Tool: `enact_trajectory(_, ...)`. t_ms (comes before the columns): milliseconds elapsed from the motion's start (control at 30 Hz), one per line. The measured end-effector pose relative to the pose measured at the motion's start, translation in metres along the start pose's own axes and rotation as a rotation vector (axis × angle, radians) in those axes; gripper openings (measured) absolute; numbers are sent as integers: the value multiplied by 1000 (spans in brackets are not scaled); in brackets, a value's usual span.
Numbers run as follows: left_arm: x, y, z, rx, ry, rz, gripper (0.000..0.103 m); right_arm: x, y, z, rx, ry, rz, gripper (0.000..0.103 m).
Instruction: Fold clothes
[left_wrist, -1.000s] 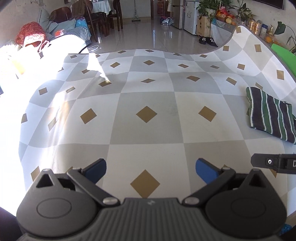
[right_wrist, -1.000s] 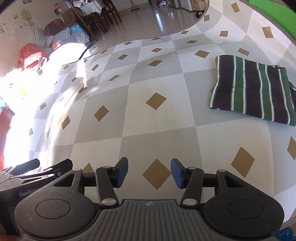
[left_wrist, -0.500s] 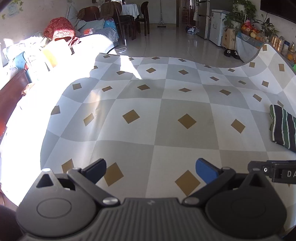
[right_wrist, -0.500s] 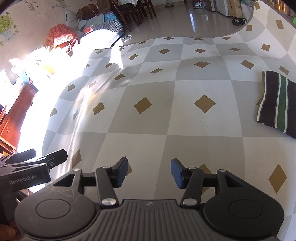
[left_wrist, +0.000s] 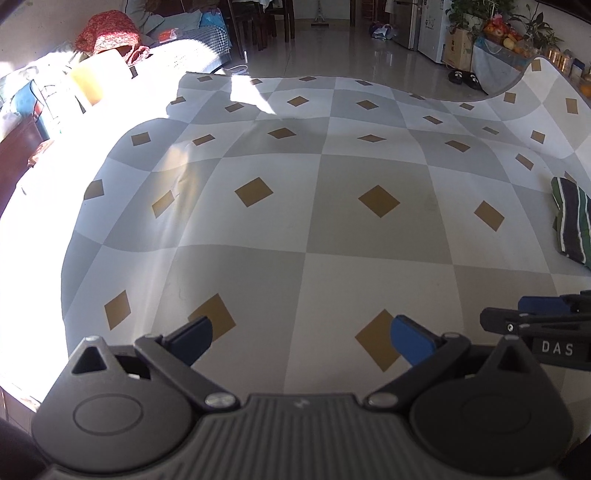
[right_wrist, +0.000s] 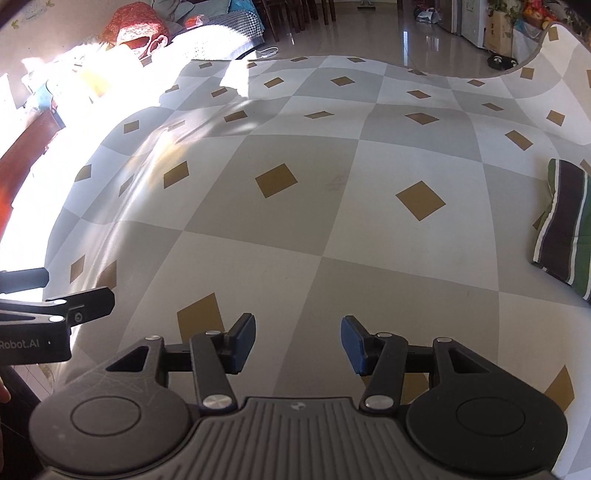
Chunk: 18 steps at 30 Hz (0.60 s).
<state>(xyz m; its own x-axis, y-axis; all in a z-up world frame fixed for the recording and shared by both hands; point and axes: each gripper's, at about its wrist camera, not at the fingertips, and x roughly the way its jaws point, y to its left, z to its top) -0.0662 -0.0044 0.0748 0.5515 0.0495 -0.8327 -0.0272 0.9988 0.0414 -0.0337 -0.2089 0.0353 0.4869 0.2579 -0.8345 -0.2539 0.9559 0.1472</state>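
Observation:
A folded garment (left_wrist: 571, 218) with green, dark and white stripes lies at the right edge of the checked tablecloth (left_wrist: 332, 206); the right wrist view shows the same garment (right_wrist: 565, 225) at its right edge. My left gripper (left_wrist: 301, 338) hangs open over the cloth's near part, nothing between its blue pads. My right gripper (right_wrist: 297, 338) is also open and empty, its jaws narrower apart. Both stand well left of the garment. The right gripper's tip (left_wrist: 532, 317) shows at the lower right of the left wrist view, and the left gripper's body (right_wrist: 55, 317) at the left of the right wrist view.
A heap of clothes and cushions (left_wrist: 107, 40) lies in strong sunlight past the table's far left corner. Dining chairs (left_wrist: 258, 18), a fridge (left_wrist: 424, 22) and plants stand across the tiled floor (left_wrist: 332, 51). The table's left edge (left_wrist: 22, 258) is washed out by glare.
Both views have swung left, so the striped garment has slid to the right edge of each. Both grippers have sunk closer to the cloth. Their jaws have not changed.

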Motion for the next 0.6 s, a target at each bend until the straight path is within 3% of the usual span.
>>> enact_trajectory(333,57,-11,19,-22,23,-6,103,47,-23,17,-4,15,-17,50)
enact_trajectory(600,95,-9,28,-74,41,-7,103,70,-26,32,-81,-73,-32,57)
